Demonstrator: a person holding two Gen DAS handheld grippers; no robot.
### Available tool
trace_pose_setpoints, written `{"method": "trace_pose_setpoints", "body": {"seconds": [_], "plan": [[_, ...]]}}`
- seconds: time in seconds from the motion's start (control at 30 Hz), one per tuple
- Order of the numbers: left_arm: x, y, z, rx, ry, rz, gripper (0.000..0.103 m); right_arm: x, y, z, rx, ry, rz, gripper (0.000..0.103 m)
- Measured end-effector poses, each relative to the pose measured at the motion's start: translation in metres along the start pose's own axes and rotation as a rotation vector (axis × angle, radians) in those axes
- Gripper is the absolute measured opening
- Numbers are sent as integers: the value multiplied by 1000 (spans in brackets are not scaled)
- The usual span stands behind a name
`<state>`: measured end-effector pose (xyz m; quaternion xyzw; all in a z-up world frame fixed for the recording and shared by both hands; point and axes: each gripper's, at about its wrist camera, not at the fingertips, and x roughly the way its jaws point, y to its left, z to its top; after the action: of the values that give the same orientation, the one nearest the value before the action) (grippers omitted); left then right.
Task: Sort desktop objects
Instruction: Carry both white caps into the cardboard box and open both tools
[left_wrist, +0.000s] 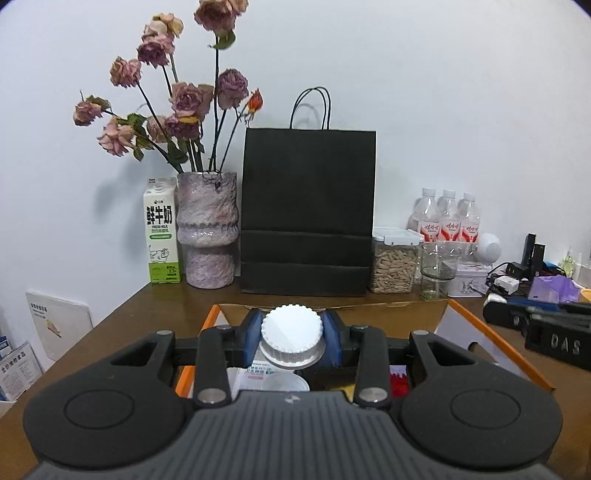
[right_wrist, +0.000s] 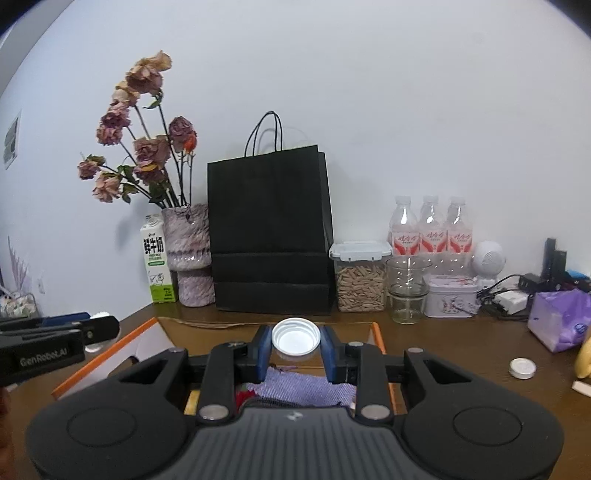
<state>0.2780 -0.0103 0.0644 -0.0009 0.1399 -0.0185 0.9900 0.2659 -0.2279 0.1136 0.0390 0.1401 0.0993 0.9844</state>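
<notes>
My left gripper (left_wrist: 291, 332) is shut on a bottle's white ribbed cap (left_wrist: 291, 328). The bottle's labelled body (left_wrist: 258, 376) hangs below, mostly hidden behind the gripper. My right gripper (right_wrist: 295, 341) is shut on a small white cap (right_wrist: 295, 336), whose hollow side faces the camera. Both grippers hover over an open cardboard box with orange edges (left_wrist: 480, 328) (right_wrist: 107, 350). A purple cloth (right_wrist: 303, 386) and something red (right_wrist: 245, 397) lie in the box. In the right wrist view, the left gripper's black side (right_wrist: 55, 343) shows at the left edge.
Along the wall stand a milk carton (left_wrist: 162, 236), a vase of dried roses (left_wrist: 207, 229), a black paper bag (left_wrist: 306, 214), a seed container (left_wrist: 393, 262), a glass jar (left_wrist: 437, 273), water bottles (right_wrist: 430, 229) and a tin (right_wrist: 450, 295). A purple tissue pack (right_wrist: 559, 317) and a round lid (right_wrist: 522, 368) lie on the right.
</notes>
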Motion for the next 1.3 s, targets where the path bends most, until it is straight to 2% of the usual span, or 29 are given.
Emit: {"method": "trace_pose_setpoints", "body": {"seconds": [0.17,0.3,0.57,0.6,0.63,0.67,0.7,0.73,0.77,0.9,1.3], "plan": [[21,3,-16,18,70,-2,37,21,-6,-18,-16,67,15,27],[21,0,-20,33,65,7,37,26,-11,-26,11,102,29,27],[21,-8,-24,58,60,5,37,20,-7,-30,-7,74,11,27],[21,-8,-24,55,53,11,43,20,-7,-30,-7,73,12,27],[20,-8,-25,51,45,21,65,20,-7,-30,-9,78,20,28],[19,-8,-26,51,35,37,78,20,-7,-31,-10,81,27,39],[17,-9,-27,58,16,58,100,20,-6,-32,-9,84,32,52],[15,-10,-28,65,-11,74,103,19,-5,-32,-8,82,29,88],[12,-10,-29,66,-35,81,103,18,-3,-32,-14,70,21,102],[7,-8,-28,47,-60,76,103,8,4,-30,-44,27,-4,103],[5,-13,-35,64,-67,78,103,2,7,-31,-43,22,-4,103]]}}
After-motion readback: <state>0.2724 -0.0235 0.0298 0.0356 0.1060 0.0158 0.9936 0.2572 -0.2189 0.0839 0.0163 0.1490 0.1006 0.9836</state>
